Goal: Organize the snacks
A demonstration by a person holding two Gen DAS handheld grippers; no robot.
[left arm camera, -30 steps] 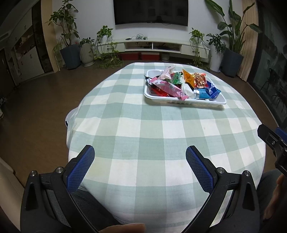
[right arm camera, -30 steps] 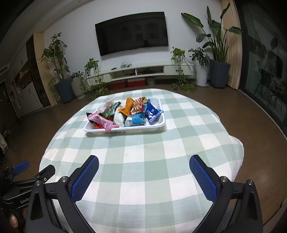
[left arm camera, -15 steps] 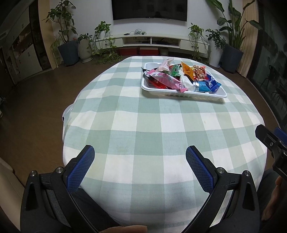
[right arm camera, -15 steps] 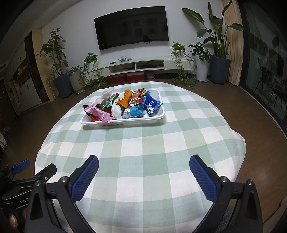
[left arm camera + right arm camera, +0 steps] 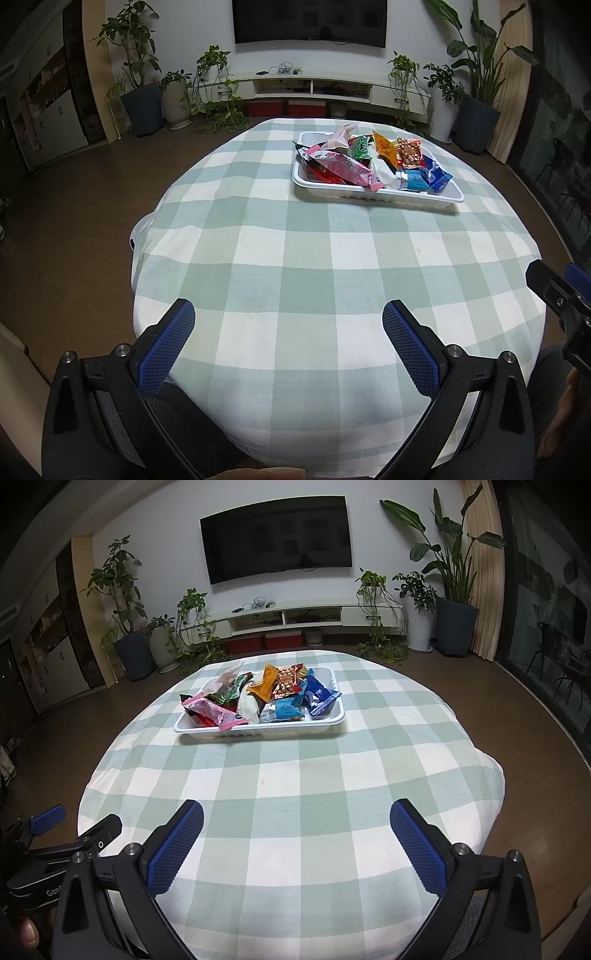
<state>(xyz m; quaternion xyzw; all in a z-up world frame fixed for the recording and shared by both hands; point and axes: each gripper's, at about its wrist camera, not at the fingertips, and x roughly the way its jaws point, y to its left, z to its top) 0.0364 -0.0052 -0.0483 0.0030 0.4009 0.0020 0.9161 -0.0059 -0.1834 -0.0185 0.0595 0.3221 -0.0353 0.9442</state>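
A white tray (image 5: 373,195) (image 5: 258,730) stands on the far half of a round table with a green-and-white check cloth (image 5: 314,258) (image 5: 295,775). It is heaped with several snack packets: pink (image 5: 347,168) (image 5: 218,712), orange (image 5: 384,147) (image 5: 265,681), blue (image 5: 430,175) (image 5: 319,694), green and white. My left gripper (image 5: 288,328) hovers open over the near edge of the table, well short of the tray. My right gripper (image 5: 295,829) is open too, at the near edge, nothing between its fingers. Each gripper shows at the side of the other's view.
A TV (image 5: 277,539) hangs on the far wall above a low white console (image 5: 295,616). Potted plants (image 5: 136,85) (image 5: 450,590) line the wall. Brown wooden floor surrounds the table. A glass door (image 5: 546,627) is at the right.
Both grippers have edged forward and lower toward the table; the tray looks closer and larger. Nothing was taken hold of.
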